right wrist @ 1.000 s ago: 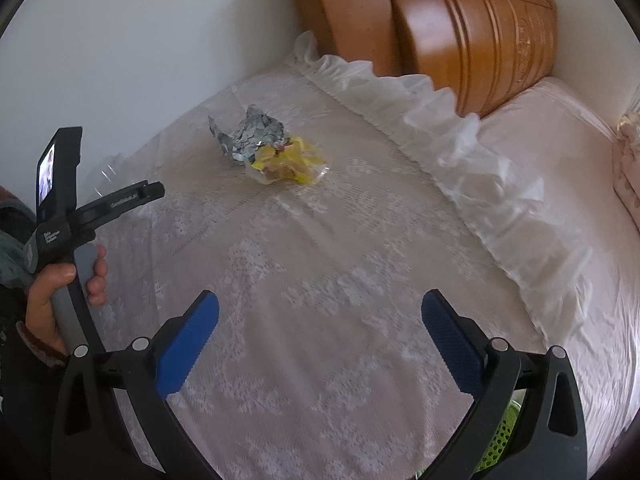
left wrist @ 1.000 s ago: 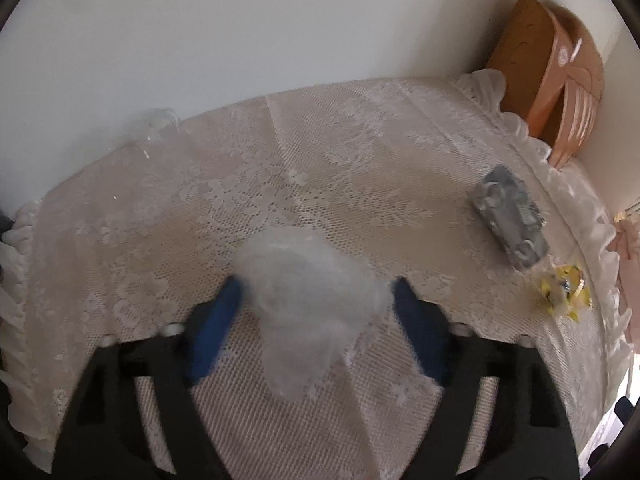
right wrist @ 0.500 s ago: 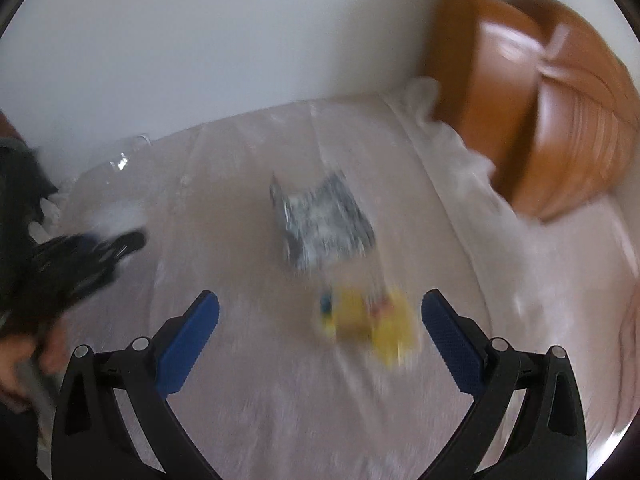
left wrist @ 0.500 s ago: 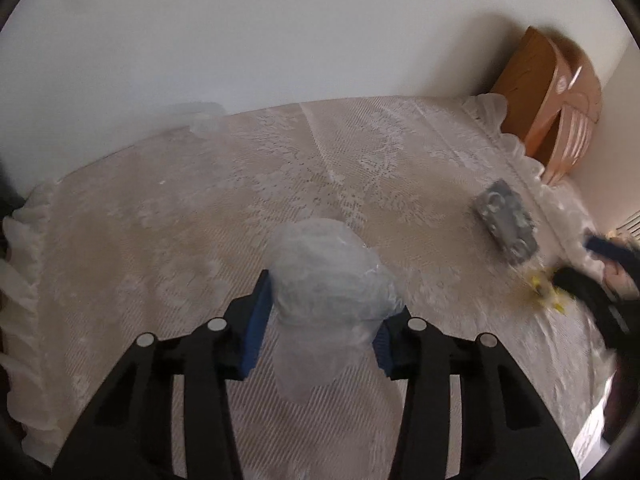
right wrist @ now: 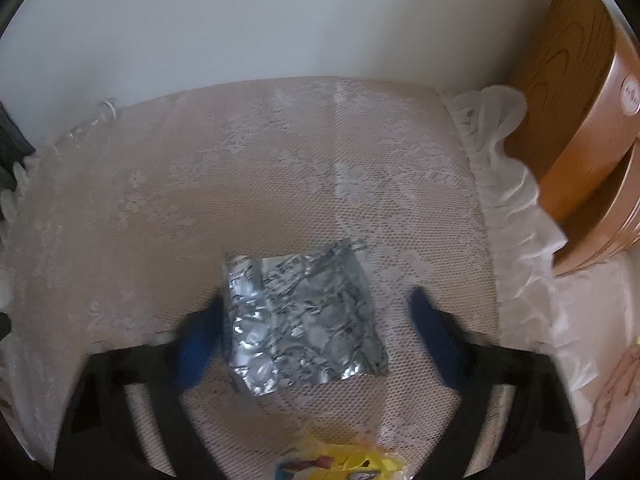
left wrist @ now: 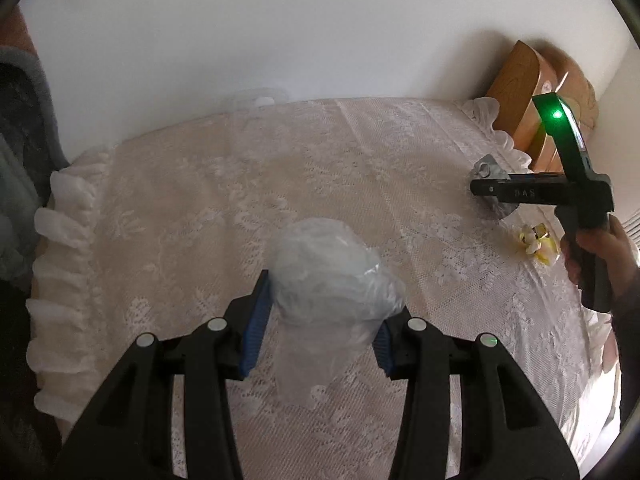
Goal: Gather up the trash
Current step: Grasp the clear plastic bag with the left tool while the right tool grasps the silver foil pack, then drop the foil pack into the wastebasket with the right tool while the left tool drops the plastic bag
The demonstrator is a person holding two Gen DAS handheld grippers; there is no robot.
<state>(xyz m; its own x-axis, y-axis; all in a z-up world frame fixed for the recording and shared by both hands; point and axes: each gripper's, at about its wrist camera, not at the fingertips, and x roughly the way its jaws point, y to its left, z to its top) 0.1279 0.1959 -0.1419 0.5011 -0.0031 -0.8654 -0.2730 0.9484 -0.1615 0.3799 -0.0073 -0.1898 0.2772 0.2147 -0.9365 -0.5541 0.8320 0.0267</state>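
My left gripper (left wrist: 320,320) is shut on a crumpled clear plastic bag (left wrist: 332,280) and holds it above the lace bedspread (left wrist: 200,208). My right gripper (right wrist: 316,328) is open, its blue fingers on either side of a silver foil blister pack (right wrist: 304,316) that lies flat on the bedspread (right wrist: 160,200). A yellow wrapper (right wrist: 344,462) lies just below that pack, between the gripper's arms. The left wrist view shows the right gripper's body (left wrist: 560,192) over the foil pack (left wrist: 490,170), with the yellow wrapper (left wrist: 536,242) beside it.
A wooden headboard (right wrist: 580,120) stands at the right behind the ruffled edge (right wrist: 508,168). A clear plastic bottle (left wrist: 256,98) lies at the far edge against the white wall. The bedspread's frilled edge (left wrist: 60,248) runs along the left.
My left gripper has closed on the plastic bag and lifted it. My right gripper has swung left and down over the foil pack, which now lies between its fingers.
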